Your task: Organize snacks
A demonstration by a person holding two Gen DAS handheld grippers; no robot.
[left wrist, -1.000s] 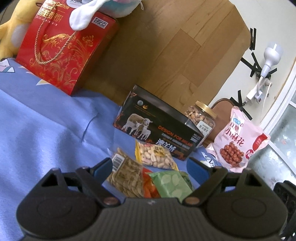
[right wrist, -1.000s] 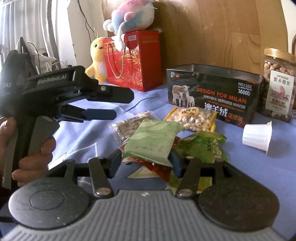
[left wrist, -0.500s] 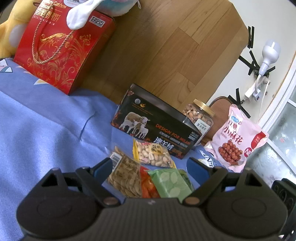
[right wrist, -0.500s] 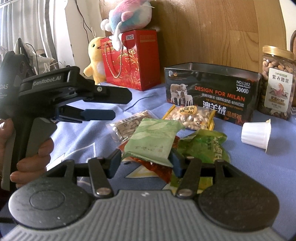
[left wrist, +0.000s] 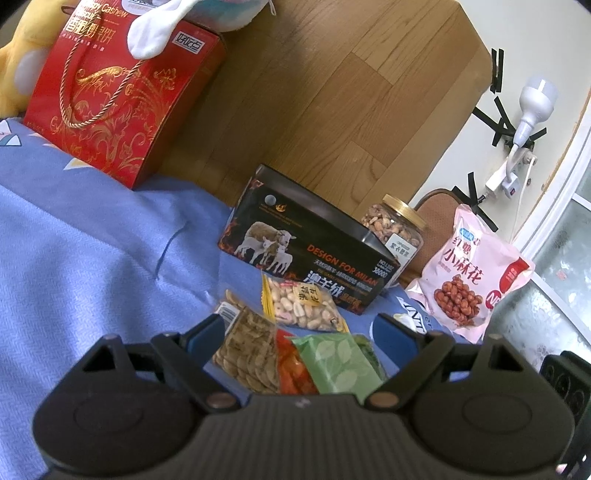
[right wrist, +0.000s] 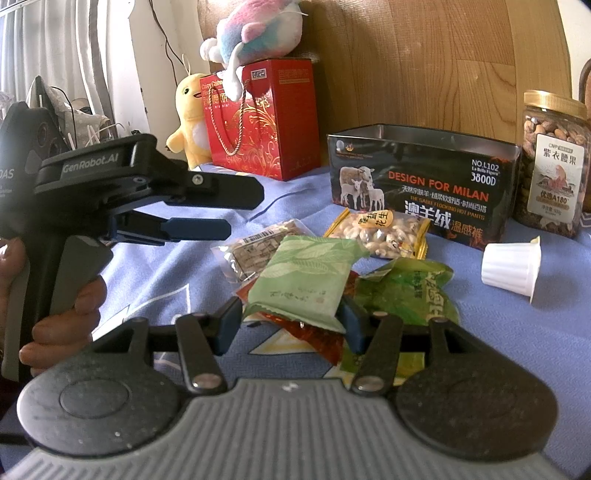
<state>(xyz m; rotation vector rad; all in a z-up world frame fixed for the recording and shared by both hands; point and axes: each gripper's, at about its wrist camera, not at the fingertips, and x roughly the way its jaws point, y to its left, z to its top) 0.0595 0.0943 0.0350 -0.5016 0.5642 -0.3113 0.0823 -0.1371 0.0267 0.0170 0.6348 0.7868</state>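
The right wrist view takes in what the left cannot: at its far left, the person's hand [right wrist: 55, 325] wrapped round the handle of the black left gripper [right wrist: 236, 212], whose two fingers stand apart with nothing between them, held above the blue bedsheet [right wrist: 155, 273] beside the snack pile. Behind it sit a yellow plush duck [right wrist: 188, 118] and a red gift bag with gold rope handles [right wrist: 266, 122], a pastel plush toy [right wrist: 258, 29] draped over the bag's top. In the middle, the right gripper [right wrist: 291, 321] has its blue pads pressed against both sides of a pale green leaf-printed snack packet [right wrist: 306, 277], the jaws narrowed onto it. That packet lies on top of a red wrapper [right wrist: 317, 341], with a clear bag of seeds [right wrist: 255, 247] just to its left, a yellow-edged bag of peanuts [right wrist: 380, 230] behind it and a darker green crinkled packet [right wrist: 410, 295] to its right. A white ribbed plastic cup [right wrist: 511, 267] lies on its side, apart from the pile. The open black tin box printed with sheep [right wrist: 424, 184] stands behind, and a gold-lidded clear jar of nuts [right wrist: 552, 162] is just beside its right end.

Only the left wrist view shows the far right edge: a pink bag of fried snacks [left wrist: 476, 280] leaning near the jar, a taped white lamp [left wrist: 532, 103] on the wall and a window frame [left wrist: 561, 206]. Here the sheet stretches broad and bare to the left, between the gift bag and the gripper; the wooden headboard [left wrist: 314, 92] closes off the back.
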